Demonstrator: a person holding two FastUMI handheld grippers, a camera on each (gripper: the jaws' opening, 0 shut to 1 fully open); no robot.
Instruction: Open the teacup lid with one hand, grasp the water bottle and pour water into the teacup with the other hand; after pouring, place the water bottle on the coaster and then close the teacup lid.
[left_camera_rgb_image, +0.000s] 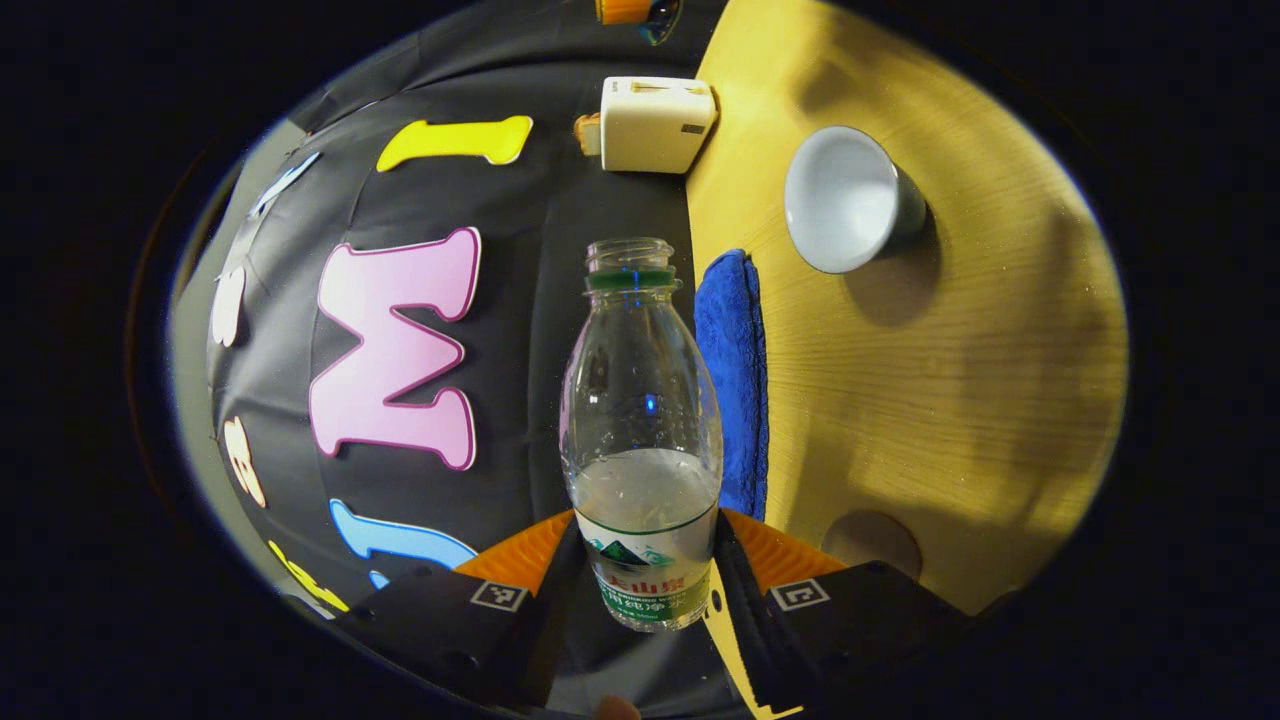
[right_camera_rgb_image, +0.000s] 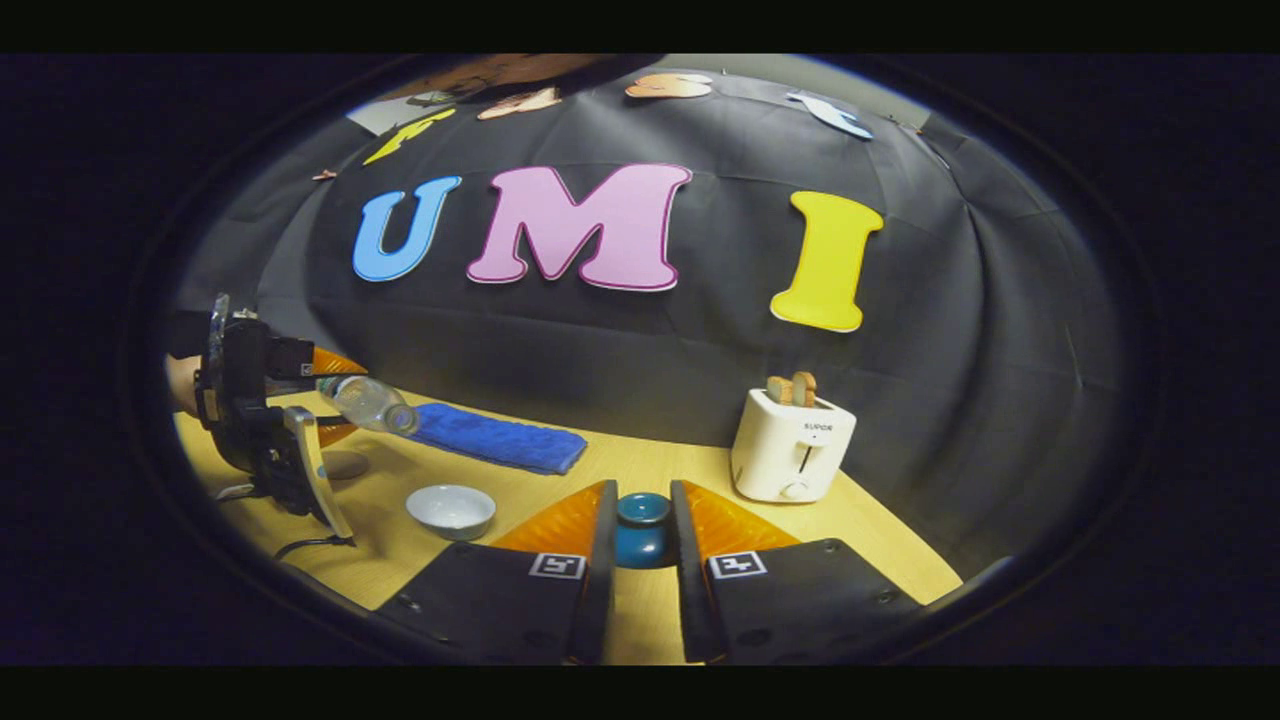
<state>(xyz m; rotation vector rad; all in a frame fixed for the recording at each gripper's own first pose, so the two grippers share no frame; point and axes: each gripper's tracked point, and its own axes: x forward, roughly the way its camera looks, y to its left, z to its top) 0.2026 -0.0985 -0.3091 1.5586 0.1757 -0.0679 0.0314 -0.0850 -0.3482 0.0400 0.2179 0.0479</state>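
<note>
A clear, uncapped water bottle (left_camera_rgb_image: 642, 420), part full, is clamped at its labelled lower body by my left gripper (left_camera_rgb_image: 648, 535). The right gripper view shows that left gripper (right_camera_rgb_image: 333, 398) at far left, with the bottle (right_camera_rgb_image: 372, 403) tipped almost level; its mouth points toward the towel, up and left of the cup. The white teacup (left_camera_rgb_image: 845, 200) (right_camera_rgb_image: 450, 508) stands open on the wooden table. My right gripper (right_camera_rgb_image: 643, 492) is shut on the dark teal teacup lid (right_camera_rgb_image: 643, 530), holding it off the cup. A round brown coaster (left_camera_rgb_image: 872, 540) (right_camera_rgb_image: 345, 463) lies bare beneath the left gripper.
A folded blue towel (left_camera_rgb_image: 735, 380) (right_camera_rgb_image: 500, 440) lies along the table's back edge. A white toaster (left_camera_rgb_image: 655, 125) (right_camera_rgb_image: 792, 445) with bread in it stands at the back right. A cable (right_camera_rgb_image: 300, 547) trails on the table under the left gripper.
</note>
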